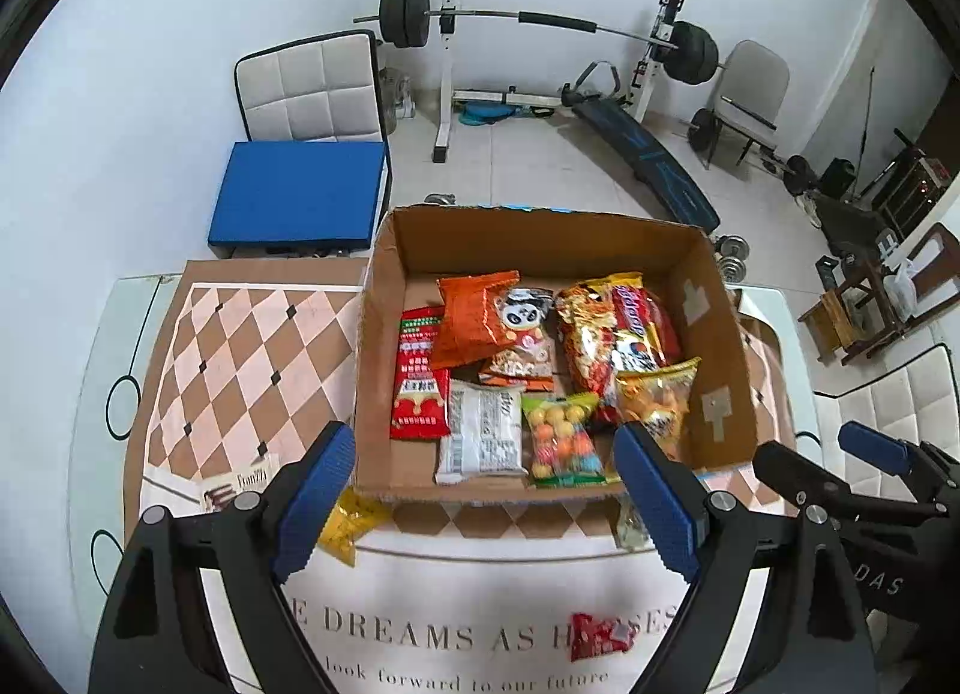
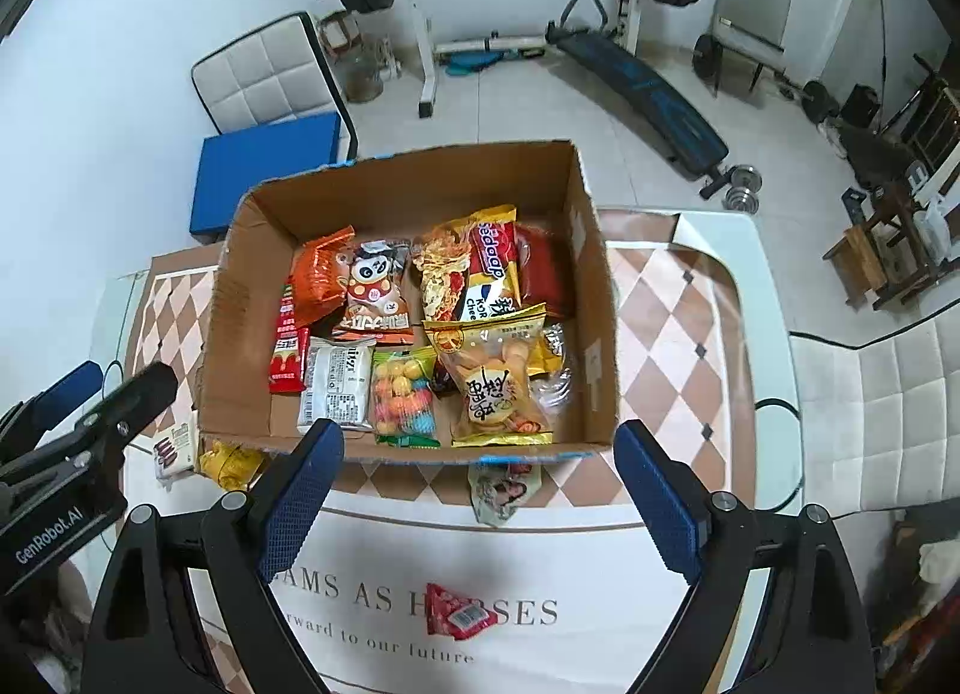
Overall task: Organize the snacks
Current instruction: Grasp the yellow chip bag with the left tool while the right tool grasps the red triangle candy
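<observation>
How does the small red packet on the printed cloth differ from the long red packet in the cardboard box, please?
The small red packet lies outside the cardboard box, alone on the white cloth; the long red packet lies inside, against the left wall beside other snacks. The small one is squat and crumpled; the long one is flat and slim. Both are red with light print, and neither is gripped.

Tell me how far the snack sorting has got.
Mostly done: the cardboard box already holds many snack packets. In hand: nothing; the left hand-held gripper and right hand-held gripper are open. Left on the table: a small red packet, yellow packet, white packet and pale packet.
</observation>
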`<state>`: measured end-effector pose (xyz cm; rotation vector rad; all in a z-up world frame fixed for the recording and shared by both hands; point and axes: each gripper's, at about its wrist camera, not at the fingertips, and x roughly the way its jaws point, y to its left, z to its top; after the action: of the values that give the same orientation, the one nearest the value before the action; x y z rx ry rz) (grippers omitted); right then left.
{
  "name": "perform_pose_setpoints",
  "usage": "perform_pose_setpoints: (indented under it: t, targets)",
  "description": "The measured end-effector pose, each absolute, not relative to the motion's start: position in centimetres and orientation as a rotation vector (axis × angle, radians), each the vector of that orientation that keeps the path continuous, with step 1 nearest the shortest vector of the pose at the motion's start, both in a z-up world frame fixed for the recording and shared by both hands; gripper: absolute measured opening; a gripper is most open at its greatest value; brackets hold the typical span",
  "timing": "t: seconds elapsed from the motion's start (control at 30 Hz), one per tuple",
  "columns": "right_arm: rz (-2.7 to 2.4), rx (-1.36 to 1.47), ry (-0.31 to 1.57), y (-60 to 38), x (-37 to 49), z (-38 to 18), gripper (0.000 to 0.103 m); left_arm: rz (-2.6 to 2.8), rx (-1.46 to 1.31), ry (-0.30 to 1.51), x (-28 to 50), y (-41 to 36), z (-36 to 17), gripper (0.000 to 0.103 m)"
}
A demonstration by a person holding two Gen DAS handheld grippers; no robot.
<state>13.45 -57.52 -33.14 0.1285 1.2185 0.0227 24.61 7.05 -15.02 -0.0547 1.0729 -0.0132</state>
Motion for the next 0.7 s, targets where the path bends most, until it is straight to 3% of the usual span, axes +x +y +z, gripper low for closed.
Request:
perform_pose_setpoints:
  t: [0.37,0.5,0.7]
  targets:
    - [0.045,0.181,1.215,-57.8,8.8,-31.3,0.094,-0.027,-0.058,1.036,20.2,6.3,-13.3,0.088]
    - [0.061,0.248,1.33,-57.9,7.1,-35.1,0.096,-0.004,-0.065,1.099,18.6,6.8,-16.0,0.088]
    - [0.049,0.446,1.572,-58.3,4.0,-45.4,0.096,0.058,-0.078,1.288,16.4,8.8,-24.1,0.088]
